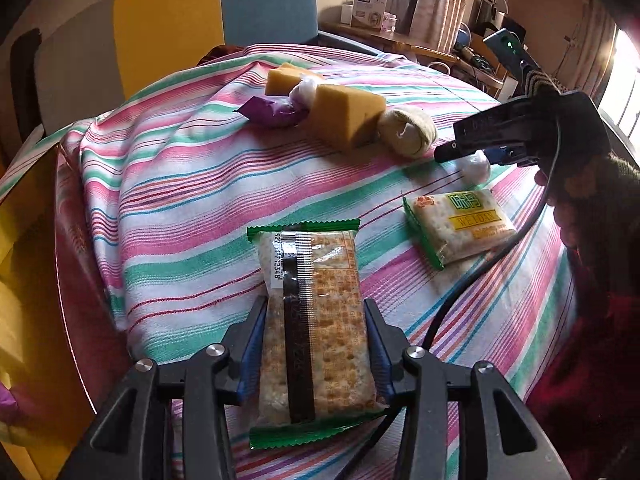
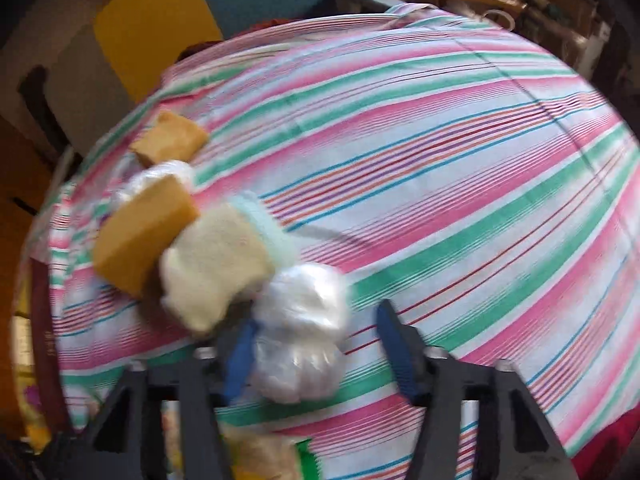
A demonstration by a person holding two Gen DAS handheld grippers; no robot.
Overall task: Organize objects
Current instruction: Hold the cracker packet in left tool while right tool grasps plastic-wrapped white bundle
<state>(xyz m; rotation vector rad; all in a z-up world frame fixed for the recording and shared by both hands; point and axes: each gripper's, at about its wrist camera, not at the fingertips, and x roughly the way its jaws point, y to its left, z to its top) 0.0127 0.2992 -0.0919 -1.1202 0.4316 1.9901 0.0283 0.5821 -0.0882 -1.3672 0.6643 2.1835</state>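
The middle of the striped surface (image 1: 192, 216) is left bare, so passage is allowed there. The far side is blocked by a row of sponges (image 1: 346, 118), a purple packet (image 1: 272, 110) and a sock roll (image 1: 408, 130). The right is obstructed by a cracker pack (image 1: 460, 226) and a cable (image 1: 480, 268).

The tabletop (image 1: 192, 184) is covered in pink, green and white stripes. Two sponges (image 1: 346, 118) are coloured orange-yellow, the cracker packet (image 1: 316, 320) is edged green, and a wrapper (image 1: 272, 110) is purple.
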